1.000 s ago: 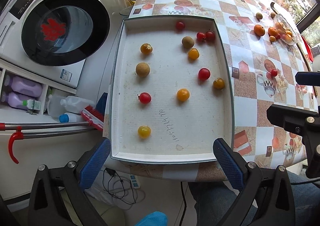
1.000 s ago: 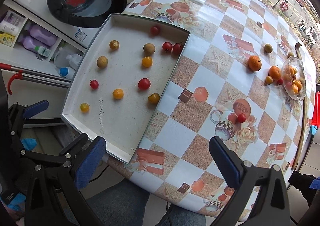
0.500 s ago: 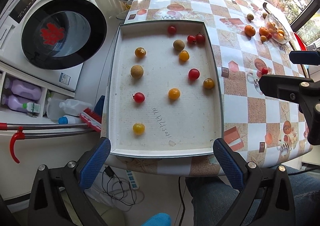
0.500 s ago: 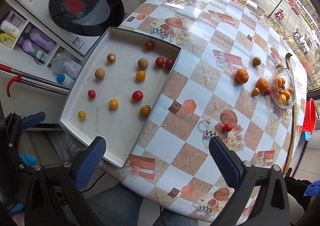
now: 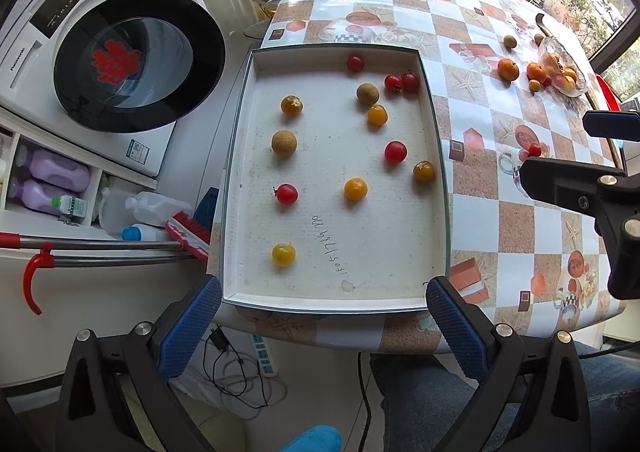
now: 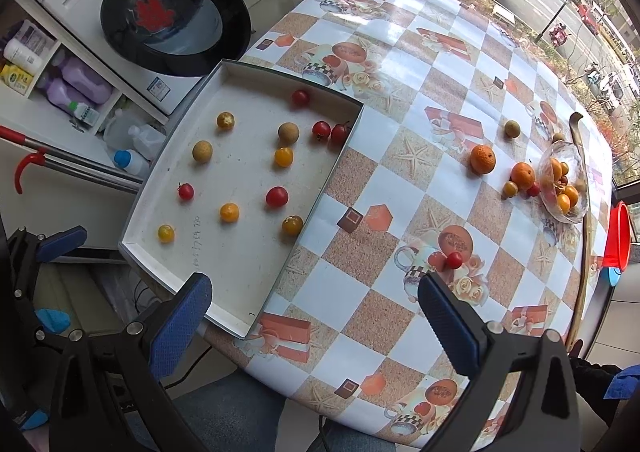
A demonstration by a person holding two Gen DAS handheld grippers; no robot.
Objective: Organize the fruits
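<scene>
A white tray (image 5: 256, 124) (image 6: 240, 292) on the table's left holds several small fruits: red cherry tomatoes (image 5: 395, 152) (image 6: 277, 196), yellow ones (image 5: 283, 254) (image 6: 165, 233) and brown longans (image 5: 284, 143) (image 6: 202, 151). A loose red tomato (image 6: 453, 260) (image 5: 534, 149) lies on the tablecloth. Two oranges (image 6: 482, 159) (image 5: 508, 69) lie by a glass bowl (image 6: 576, 216) (image 5: 580, 90) of fruit at far right. My left gripper (image 5: 323, 324) is open and empty at the tray's near edge. My right gripper (image 6: 314, 312) is open and empty above the table's near edge.
A washing machine (image 5: 132, 60) (image 6: 176, 16) stands left of the table, with bottles (image 5: 52, 180) on a shelf and a red-handled brush (image 5: 186, 232). A longan (image 6: 511, 129) lies on the cloth. A red cup (image 6: 618, 232) and a long spoon (image 6: 585, 220) lie at the right edge.
Both grippers have pulled back and up from the table, so the tray and fruits look smaller and farther. Nothing on the table has moved. Both grippers stay open.
</scene>
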